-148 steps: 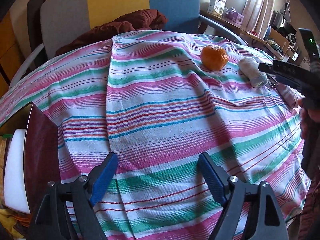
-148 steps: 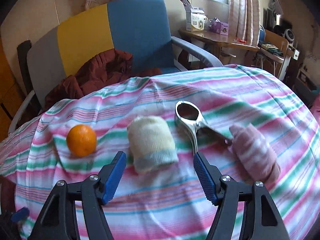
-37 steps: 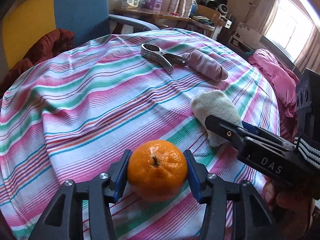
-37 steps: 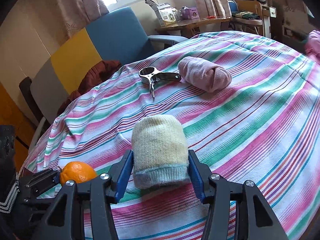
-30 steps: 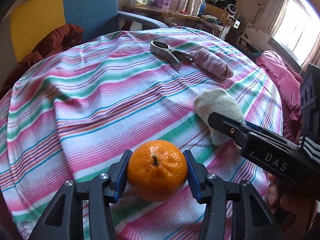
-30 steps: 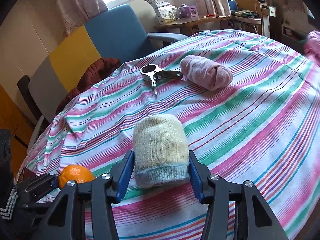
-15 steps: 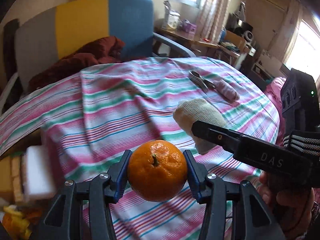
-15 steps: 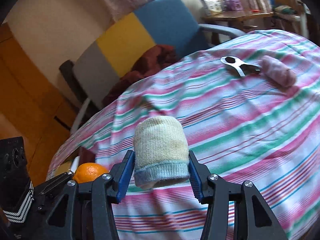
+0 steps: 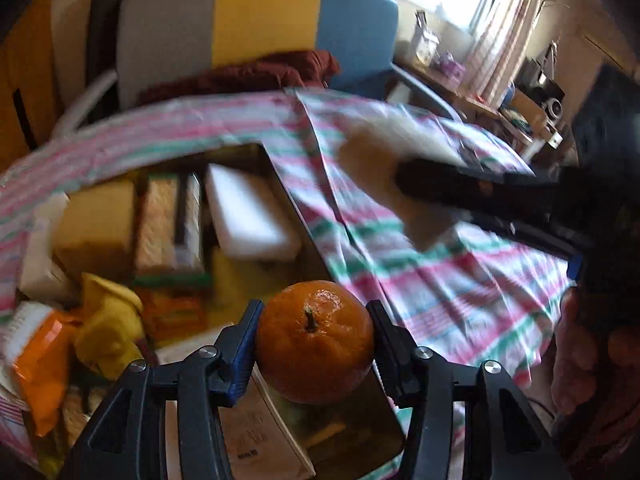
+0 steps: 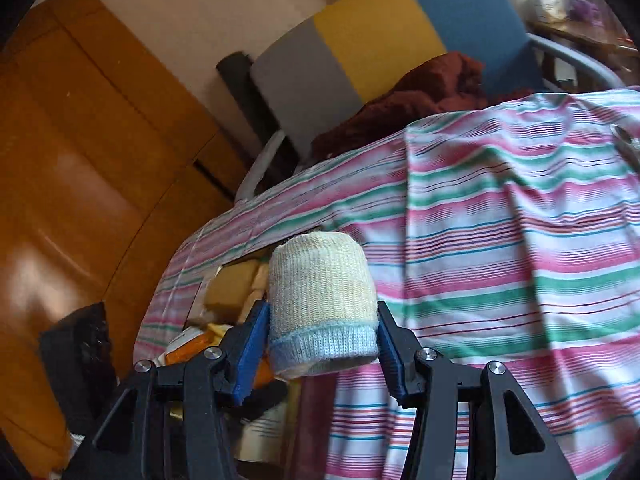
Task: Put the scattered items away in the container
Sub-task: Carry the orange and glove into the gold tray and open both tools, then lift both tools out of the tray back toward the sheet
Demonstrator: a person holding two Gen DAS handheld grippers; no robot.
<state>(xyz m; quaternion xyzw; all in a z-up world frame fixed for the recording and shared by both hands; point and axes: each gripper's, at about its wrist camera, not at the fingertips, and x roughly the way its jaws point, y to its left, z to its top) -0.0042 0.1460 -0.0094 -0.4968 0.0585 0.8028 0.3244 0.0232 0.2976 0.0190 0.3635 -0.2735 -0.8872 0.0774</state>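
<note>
My left gripper (image 9: 314, 340) is shut on an orange mandarin (image 9: 315, 338), stem facing the camera, held above the near right corner of the open metal box (image 9: 298, 220). The box sits at the left of the striped cloth and is crowded with sponges and packets. My right gripper (image 10: 322, 338) is shut on a rolled cream sock with a pale blue cuff (image 10: 322, 306). In the left wrist view that sock (image 9: 384, 160) and the right gripper's black arm hang blurred over the cloth just right of the box. The box (image 10: 224, 292) shows behind the sock in the right wrist view.
A pink, green and white striped cloth (image 10: 520, 240) covers the surface. A grey, yellow and blue chair (image 9: 256, 28) with a maroon garment (image 9: 256, 74) stands behind. A wooden cabinet (image 10: 80, 160) is at the left. A person's hand (image 9: 592, 348) holds the right gripper's handle.
Both grippers have swung left with their loads, away from the middle of the cloth. The mandarin now hangs over the box, and the sock has come up beside it.
</note>
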